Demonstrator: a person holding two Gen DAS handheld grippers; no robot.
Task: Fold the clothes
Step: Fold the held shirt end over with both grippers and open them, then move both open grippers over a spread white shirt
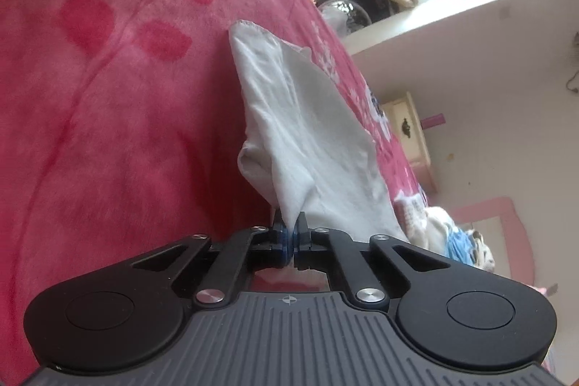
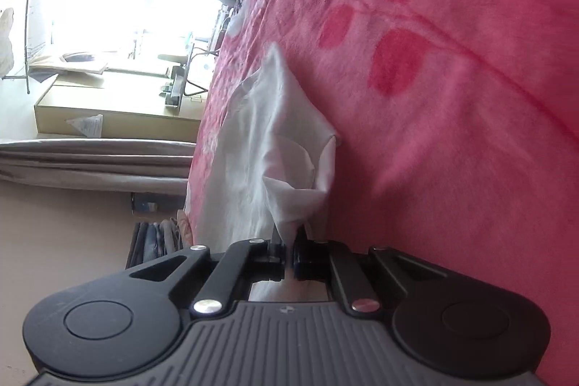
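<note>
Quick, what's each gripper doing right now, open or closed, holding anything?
Left gripper: closed, pinching the white cloth.
Right gripper: closed, pinching the white cloth.

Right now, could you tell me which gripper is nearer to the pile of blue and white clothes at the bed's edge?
Left. The left gripper sits beside the pile; the right gripper's view does not show it.

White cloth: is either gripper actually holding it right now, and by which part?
Both. The left gripper and the right gripper are each shut on a bunched edge of the white cloth nearest them.
</note>
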